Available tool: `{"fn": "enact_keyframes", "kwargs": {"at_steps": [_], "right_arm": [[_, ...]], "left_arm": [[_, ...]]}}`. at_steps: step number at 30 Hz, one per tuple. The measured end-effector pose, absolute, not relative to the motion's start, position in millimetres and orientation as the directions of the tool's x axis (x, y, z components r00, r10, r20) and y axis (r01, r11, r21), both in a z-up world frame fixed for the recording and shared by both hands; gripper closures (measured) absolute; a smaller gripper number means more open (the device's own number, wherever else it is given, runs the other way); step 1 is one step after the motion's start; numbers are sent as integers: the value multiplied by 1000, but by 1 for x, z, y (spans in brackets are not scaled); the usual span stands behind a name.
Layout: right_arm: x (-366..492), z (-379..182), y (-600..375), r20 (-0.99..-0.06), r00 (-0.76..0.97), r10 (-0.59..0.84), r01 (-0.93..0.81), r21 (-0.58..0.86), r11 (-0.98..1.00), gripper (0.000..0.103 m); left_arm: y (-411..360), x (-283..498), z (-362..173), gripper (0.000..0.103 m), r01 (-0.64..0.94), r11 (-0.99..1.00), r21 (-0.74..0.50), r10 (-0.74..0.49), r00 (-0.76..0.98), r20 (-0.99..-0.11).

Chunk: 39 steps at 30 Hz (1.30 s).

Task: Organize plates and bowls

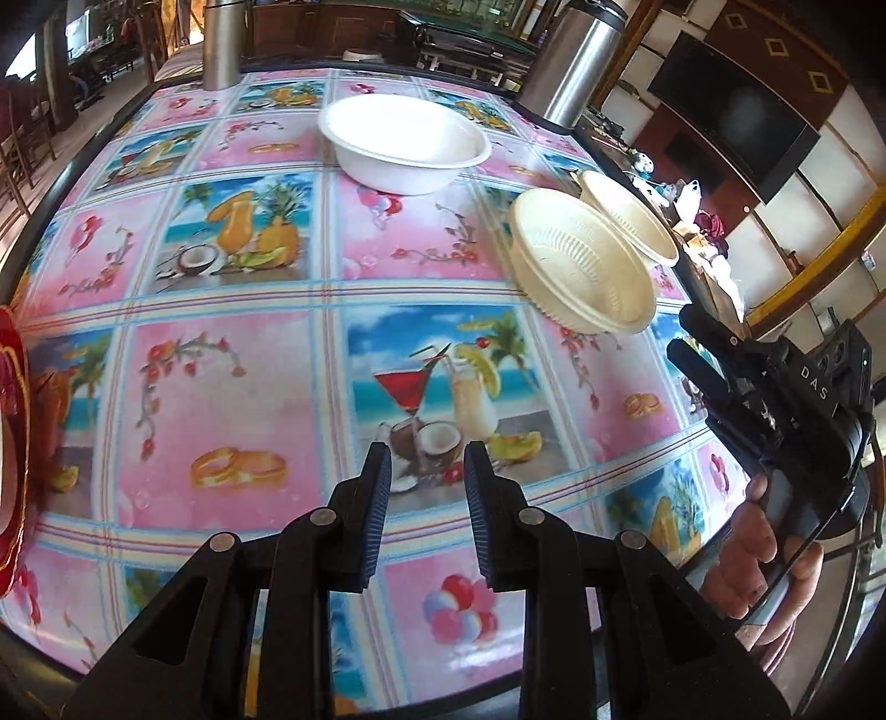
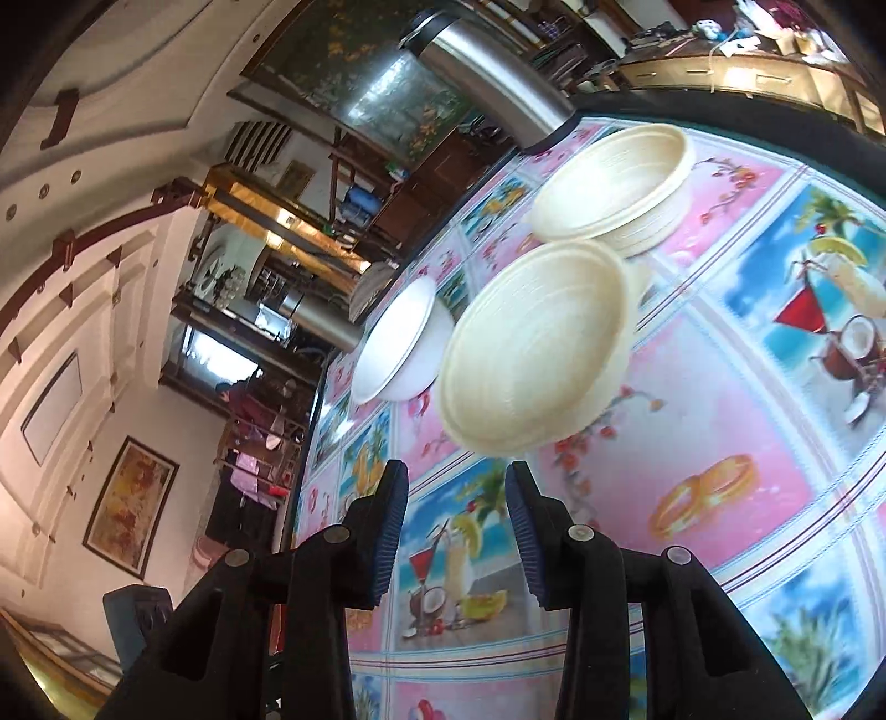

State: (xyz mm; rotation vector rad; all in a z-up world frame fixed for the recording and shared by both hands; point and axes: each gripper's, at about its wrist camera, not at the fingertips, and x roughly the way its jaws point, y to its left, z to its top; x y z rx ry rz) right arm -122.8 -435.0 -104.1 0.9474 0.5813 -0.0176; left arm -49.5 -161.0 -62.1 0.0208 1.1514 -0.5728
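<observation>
A white bowl (image 1: pixel 404 145) sits at the far middle of the table; it also shows in the right wrist view (image 2: pixel 396 346). Two cream ribbed bowls sit at the right: a near one (image 1: pixel 581 263) and a far one (image 1: pixel 631 221). In the right wrist view the near cream bowl (image 2: pixel 537 343) is just ahead of my right gripper (image 2: pixel 457 482), with the far one (image 2: pixel 614 185) behind it. A red plate (image 1: pixel 11 443) shows at the left edge. My left gripper (image 1: pixel 426 459) is open and empty above the table. My right gripper, also seen in the left wrist view (image 1: pixel 703 360), is open and empty.
The table (image 1: pixel 221 387) has a bright patterned cloth. Two steel flasks stand at the far edge, one left (image 1: pixel 221 44) and one right (image 1: pixel 576 61). The table's right edge is close to the cream bowls.
</observation>
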Motion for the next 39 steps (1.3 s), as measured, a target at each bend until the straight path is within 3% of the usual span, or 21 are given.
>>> {"fn": "enact_keyframes", "kwargs": {"at_steps": [18,26,39], "right_arm": [[-86,-131,-526,-475,856,205,345,819,459,63],[-77,-145,-526,-487,841,236,345,819,459,63],[-71,-145,-522,-501,835,228,353,805,476,63]], "left_arm": [[-249,68,-79,79,347,841,-416,-496,186,-848],[-252,80,-95,78,306,825,-476,-537,161,-828],[-260,68,-90,78,392,789,-473,-567,167,-807]]}}
